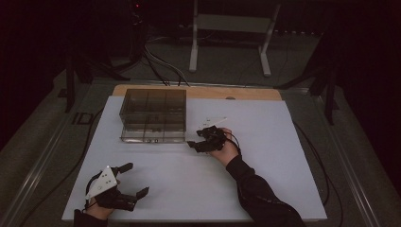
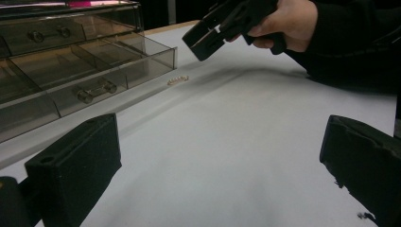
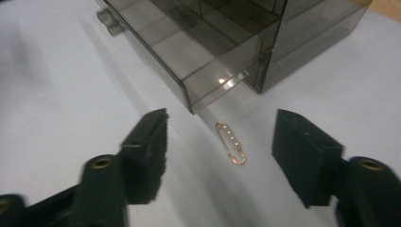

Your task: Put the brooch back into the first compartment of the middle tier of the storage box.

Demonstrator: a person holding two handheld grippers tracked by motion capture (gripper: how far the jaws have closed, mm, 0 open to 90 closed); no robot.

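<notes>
A small gold safety pin [image 3: 231, 143] lies flat on the white board, just off the corner of a smoky clear drawer box [image 1: 152, 116]. The box's lower drawer [image 3: 189, 61] is pulled out a little. My right gripper [image 3: 221, 130] hovers open over the pin, one jaw on each side, not touching it. In the high view the right gripper [image 1: 195, 139] sits by the box's front right corner. My left gripper [image 1: 136, 178] rests open near the board's front left, holding nothing. In the left gripper view the pin [image 2: 178, 80] lies under the right gripper [image 2: 208, 38], with the left gripper [image 2: 217, 137] wide open.
The white board [image 1: 265, 179] covers a wooden tabletop [image 1: 246, 93]. The drawer box [image 2: 71, 61] has several compartments and small knob handles [image 2: 97, 91]. Cables trail on the floor beyond the table, and a white stand [image 1: 231, 28] is at the back.
</notes>
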